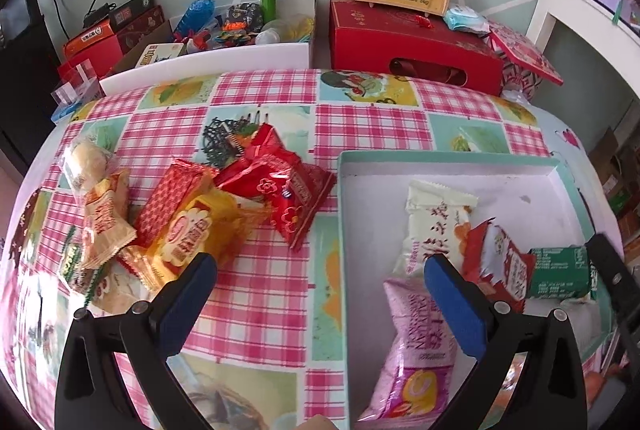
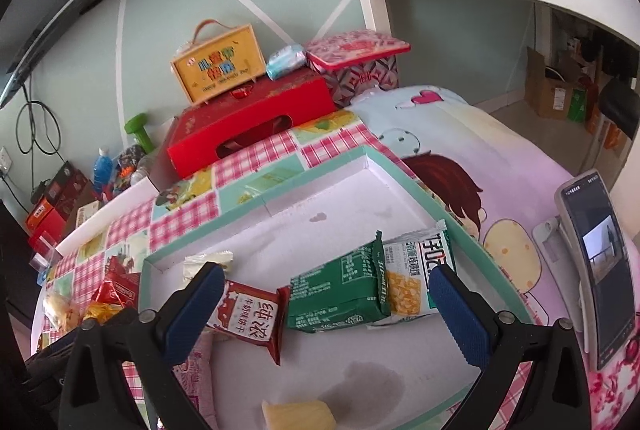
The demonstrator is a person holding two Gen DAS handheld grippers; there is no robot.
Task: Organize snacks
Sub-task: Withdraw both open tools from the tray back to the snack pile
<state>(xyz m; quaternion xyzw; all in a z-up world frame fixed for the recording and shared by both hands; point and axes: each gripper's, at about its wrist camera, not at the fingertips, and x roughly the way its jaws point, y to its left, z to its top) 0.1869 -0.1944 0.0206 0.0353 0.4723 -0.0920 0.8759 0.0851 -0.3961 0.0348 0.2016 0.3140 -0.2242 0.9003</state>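
Checked pink cloth covers the counter (image 1: 272, 294). Left gripper (image 1: 320, 270) hangs with jaws wide apart and empty, between a loose snack pile (image 1: 192, 214) and a teal-rimmed tray (image 1: 452, 159). Right gripper (image 2: 328, 286) hangs equally spread and empty over the tray, above a green packet (image 2: 336, 290) and red packet (image 2: 252, 318). Sorting seems midway; next, the left likely must reach the pile and close on one packet.

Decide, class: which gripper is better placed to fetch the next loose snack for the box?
Left. The left gripper is open beside the snack pile on the tablecloth; the right gripper hangs open over the box.
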